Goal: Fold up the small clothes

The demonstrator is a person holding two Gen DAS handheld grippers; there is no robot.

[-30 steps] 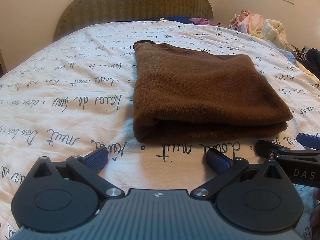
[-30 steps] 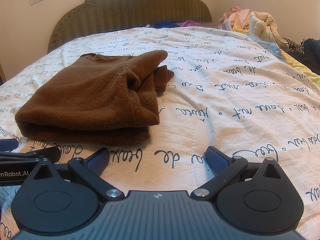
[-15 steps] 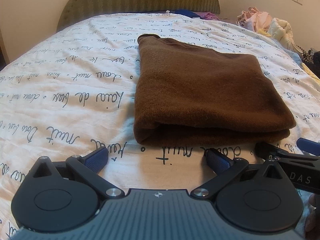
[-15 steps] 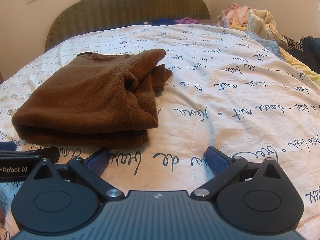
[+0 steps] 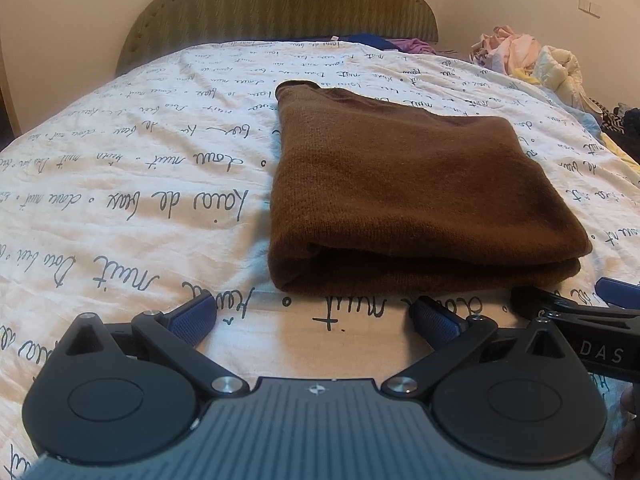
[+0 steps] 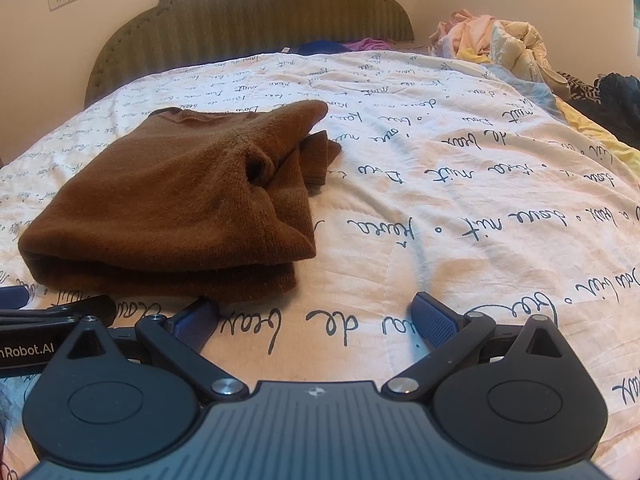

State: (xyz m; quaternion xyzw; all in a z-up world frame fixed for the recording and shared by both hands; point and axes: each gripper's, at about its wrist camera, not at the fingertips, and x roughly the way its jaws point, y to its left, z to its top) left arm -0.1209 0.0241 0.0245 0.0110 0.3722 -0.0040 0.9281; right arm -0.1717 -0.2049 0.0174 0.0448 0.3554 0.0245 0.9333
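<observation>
Sweater (image 5: pixel 404 196): brown knit, folded into a thick rectangle, lying flat on the bed; in the right wrist view (image 6: pixel 180 204) its right side is bunched, with a cuff poking out onto the quilt.
Bed: covered by a white quilt (image 5: pixel 132 200) printed with dark cursive writing; a green padded headboard (image 5: pixel 280 8) stands at the far end.
Left gripper (image 5: pixel 316 316): jaws spread wide and holding nothing, low over the quilt just in front of the sweater's near folded edge, blue fingertips (image 5: pixel 196 316) apart from the fabric.
Right gripper (image 6: pixel 316 316): jaws also spread wide and empty, near the sweater's right front corner; its left fingertip sits just beside the fabric, and contact cannot be told.
Side by side: each gripper shows at the edge of the other's view, the right one (image 5: pixel 576 312) just beside the left.
Clothes pile (image 6: pixel 492 44): pale pink, cream and yellow garments heaped at the bed's far right, well apart from the sweater.
</observation>
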